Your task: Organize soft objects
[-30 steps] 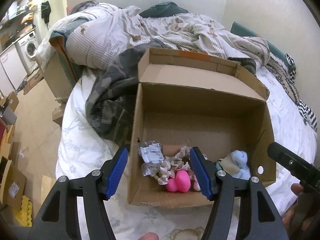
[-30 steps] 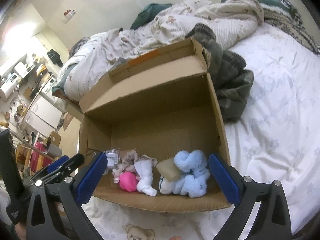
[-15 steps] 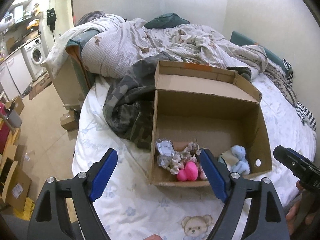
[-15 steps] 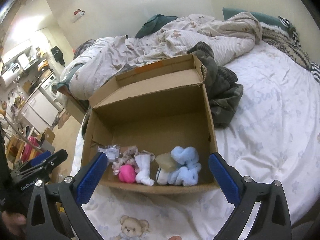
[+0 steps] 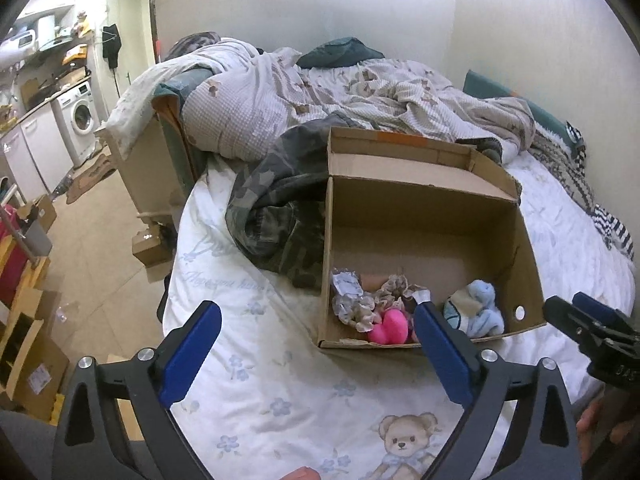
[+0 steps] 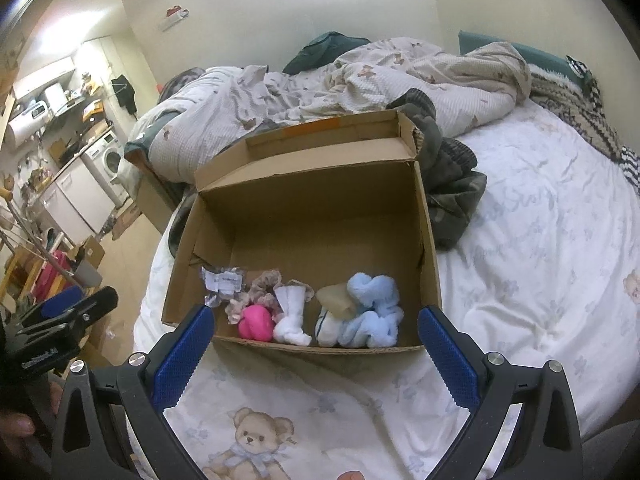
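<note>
An open cardboard box [image 6: 320,200] [image 5: 424,208] lies on the bed. Along its near wall sit a crinkled plastic packet [image 6: 222,282], a frilly scrunchie [image 6: 264,286], a pink soft ball [image 6: 256,322] [image 5: 388,326], a rolled white sock [image 6: 292,316], a beige-and-white bundle [image 6: 334,308] and a light blue fluffy cloth [image 6: 374,310] [image 5: 482,306]. My left gripper [image 5: 316,350] is open and empty, held back above the sheet before the box. My right gripper [image 6: 316,350] is open and empty, just in front of the box's near wall.
A camouflage garment [image 5: 280,208] lies against the box's left side. A rumpled duvet [image 5: 320,92] covers the far bed. The bear-print sheet [image 6: 540,240] spreads to the right. The floor, cardboard boxes [image 5: 24,356] and a washing machine [image 5: 82,118] are to the left.
Both grippers have pulled back and up from the box, so it looks smaller and more sheet shows. The left jaws have opened wider. The items in the box have not moved.
</note>
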Motion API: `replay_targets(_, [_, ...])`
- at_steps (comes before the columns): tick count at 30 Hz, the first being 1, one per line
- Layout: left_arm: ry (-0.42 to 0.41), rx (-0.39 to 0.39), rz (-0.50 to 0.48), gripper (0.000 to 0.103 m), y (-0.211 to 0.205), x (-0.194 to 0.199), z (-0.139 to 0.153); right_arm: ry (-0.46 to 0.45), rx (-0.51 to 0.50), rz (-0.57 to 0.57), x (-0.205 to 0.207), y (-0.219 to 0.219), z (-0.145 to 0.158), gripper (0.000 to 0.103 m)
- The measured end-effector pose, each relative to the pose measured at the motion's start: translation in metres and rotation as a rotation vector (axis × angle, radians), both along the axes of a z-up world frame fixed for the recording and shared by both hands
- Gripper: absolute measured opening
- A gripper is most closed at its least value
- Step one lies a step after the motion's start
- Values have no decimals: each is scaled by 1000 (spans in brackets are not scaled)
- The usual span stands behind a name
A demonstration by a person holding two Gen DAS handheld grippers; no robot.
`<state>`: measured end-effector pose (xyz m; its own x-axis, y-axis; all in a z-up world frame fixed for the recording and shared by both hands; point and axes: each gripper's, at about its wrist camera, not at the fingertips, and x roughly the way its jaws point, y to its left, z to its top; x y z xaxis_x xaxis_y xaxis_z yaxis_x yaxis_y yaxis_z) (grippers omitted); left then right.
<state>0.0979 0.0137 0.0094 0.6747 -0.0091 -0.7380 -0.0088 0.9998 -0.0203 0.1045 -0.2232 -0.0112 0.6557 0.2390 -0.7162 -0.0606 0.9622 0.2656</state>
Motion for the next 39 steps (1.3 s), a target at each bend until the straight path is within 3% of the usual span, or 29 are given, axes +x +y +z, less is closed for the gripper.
replay_targets(5, [-3, -6, -1, 102, 0, 0, -1, -2, -10, -1, 1, 1, -1, 103])
replay_targets(39, [12, 4, -41, 102, -10, 2, -5, -14, -43, 19, 3, 8, 1, 103])
